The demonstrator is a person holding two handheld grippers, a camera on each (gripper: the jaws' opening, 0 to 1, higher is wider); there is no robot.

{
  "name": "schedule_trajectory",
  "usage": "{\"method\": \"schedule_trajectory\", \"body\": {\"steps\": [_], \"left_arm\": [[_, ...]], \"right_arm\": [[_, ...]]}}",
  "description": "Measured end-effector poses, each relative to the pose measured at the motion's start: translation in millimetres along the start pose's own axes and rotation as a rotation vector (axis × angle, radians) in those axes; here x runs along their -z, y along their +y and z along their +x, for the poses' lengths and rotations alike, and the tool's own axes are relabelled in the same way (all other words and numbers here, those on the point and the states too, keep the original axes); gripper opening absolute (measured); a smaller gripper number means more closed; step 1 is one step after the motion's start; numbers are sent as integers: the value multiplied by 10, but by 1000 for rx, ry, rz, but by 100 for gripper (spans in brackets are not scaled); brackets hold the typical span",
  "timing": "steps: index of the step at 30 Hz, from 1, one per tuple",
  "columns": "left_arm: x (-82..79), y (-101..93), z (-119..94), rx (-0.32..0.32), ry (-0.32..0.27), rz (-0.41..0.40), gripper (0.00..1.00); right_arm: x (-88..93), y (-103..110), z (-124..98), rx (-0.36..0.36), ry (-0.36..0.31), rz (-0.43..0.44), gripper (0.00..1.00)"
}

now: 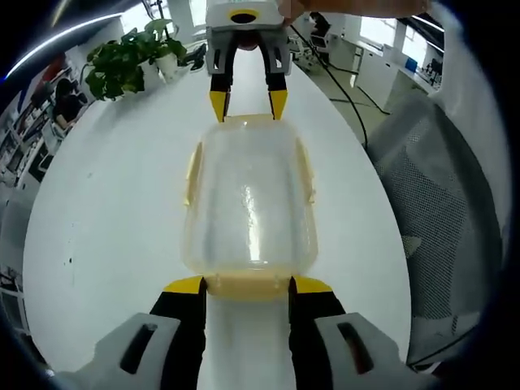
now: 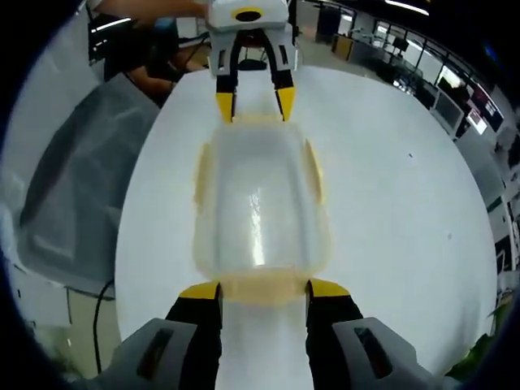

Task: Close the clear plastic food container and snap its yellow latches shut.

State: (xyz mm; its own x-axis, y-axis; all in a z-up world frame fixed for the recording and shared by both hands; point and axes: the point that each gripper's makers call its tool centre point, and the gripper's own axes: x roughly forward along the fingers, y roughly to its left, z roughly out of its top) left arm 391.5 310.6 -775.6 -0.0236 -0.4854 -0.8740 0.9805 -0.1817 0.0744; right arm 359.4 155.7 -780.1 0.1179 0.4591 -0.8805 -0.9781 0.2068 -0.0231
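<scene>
Left gripper view: a white table [image 1: 106,219] is seen running forward from the tool, with a grey mesh chair [image 1: 439,211] off its right-hand edge and a potted plant [image 1: 130,61] at the far left; on the table, directly ahead of the tool, a clear plastic food container [image 1: 250,207] is found lying lengthwise, its lid seated on top; pale yellow latches are noted along both long sides and at both ends; the near end latch [image 1: 248,286] is located between the yellow tips of the left gripper [image 1: 248,286], whose jaws are set about as wide as that latch, one tip at each of its ends; whether the latch is actually pinched cannot be told; at the container's far end the right gripper [image 1: 248,104] is observed facing back, its tips set narrow just beside the far latch.

Right gripper view: the same table [image 2: 406,203] is recorded, with the chair [image 2: 73,203] now to the tool's left; the container [image 2: 260,207] is again immediately ahead; the right gripper [image 2: 264,289] is seen with its tips bracketing the nearest end latch [image 2: 264,288], contact undetermined; the left gripper [image 2: 249,104] is seen at the far end, with a hand [image 2: 146,8] above it.
</scene>
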Motion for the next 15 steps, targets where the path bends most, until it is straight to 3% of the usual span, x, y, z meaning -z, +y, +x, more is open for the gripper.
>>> {"method": "schedule_trajectory", "body": {"steps": [5,7,15], "left_arm": [[61,-61,76,-1,6,48,43],[100,-92,106,2,18,35,49],[82,-105,37,-21,-22,-44,49]], "right_arm": [[21,-9,19,13,10,-9,40],[25,-7,15,13,11,3,40],[64,-14,-80,45,10,44,43]]}}
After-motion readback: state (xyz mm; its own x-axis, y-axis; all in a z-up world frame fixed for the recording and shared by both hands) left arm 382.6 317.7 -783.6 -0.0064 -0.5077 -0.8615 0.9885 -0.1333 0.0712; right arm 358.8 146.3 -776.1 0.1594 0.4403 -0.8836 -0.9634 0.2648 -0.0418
